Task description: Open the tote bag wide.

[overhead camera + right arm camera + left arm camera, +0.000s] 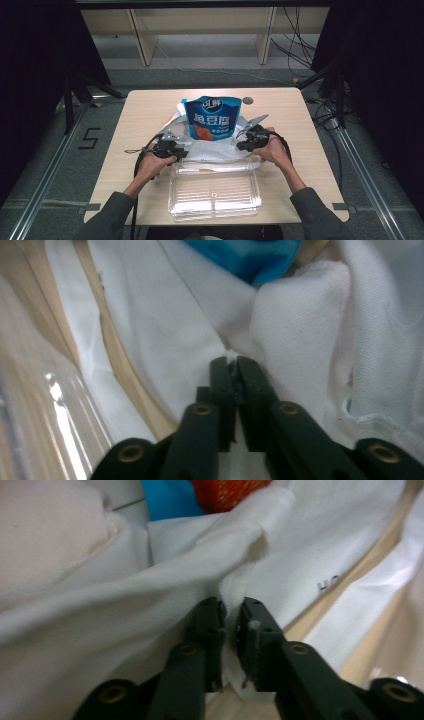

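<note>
White cloth bag (220,148), blue-orange packet (212,118)

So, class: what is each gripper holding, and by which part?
Both grip the white bag: left gripper pinches a fold at its left edge, right gripper a fold at its right.

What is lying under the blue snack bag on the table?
The blue snack bag rests on a white cloth bag spread on the table. Both claws, left and right, pinch its fabric. Whatever is beneath the snack bag's middle is covered.

table (145,107): wood | on it: white cloth (220,150), clear tray (215,192)
</note>
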The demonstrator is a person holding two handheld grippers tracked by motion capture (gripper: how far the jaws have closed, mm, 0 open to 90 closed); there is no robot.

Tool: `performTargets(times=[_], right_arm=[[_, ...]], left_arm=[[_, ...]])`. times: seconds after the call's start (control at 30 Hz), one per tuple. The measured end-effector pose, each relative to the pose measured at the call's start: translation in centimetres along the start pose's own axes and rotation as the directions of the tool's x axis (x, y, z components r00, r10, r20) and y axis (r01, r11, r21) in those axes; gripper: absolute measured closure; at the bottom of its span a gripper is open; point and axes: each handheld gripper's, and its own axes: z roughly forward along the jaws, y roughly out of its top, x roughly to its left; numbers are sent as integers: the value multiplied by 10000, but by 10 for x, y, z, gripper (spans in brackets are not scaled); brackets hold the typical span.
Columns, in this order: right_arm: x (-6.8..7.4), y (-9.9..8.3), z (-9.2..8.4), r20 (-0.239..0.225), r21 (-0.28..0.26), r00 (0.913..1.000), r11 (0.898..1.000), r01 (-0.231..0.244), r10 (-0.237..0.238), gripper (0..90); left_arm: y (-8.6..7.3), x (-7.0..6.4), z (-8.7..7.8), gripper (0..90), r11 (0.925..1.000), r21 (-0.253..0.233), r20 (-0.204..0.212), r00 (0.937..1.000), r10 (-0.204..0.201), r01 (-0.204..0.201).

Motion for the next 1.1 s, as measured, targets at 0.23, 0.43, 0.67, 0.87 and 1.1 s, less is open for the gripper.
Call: performTargets(times=[0.23, 0.43, 0.67, 0.87, 1.1], right_arm=[[-1, 4, -49, 785, -1494, 9969, 9888, 13, 106, 557], [-14, 6, -65, 1589, -2016, 9854, 9791, -282, 612, 547], [-34, 8, -49, 1791, -2038, 9756, 9749, -893, 1268, 549], [-51, 7, -28, 1638, -2193, 9774, 9709, -959, 1335, 846], [-66, 2, -8, 2143, -2112, 9672, 9733, -903, 1362, 896]], left_arm=[[22, -3, -55, 479, 9939, -1065, -201, 9995, 261, -281], [38, 15, -93, 465, 9722, -2336, -913, 9952, -359, 136], [43, 46, -74, 472, 9782, -2033, -1380, 9878, -716, 425], [49, 73, -43, 820, 9643, -2230, -1093, 9793, -1704, 1429], [35, 97, 8, 857, 9537, -1151, -891, 9533, -2885, 2779]])
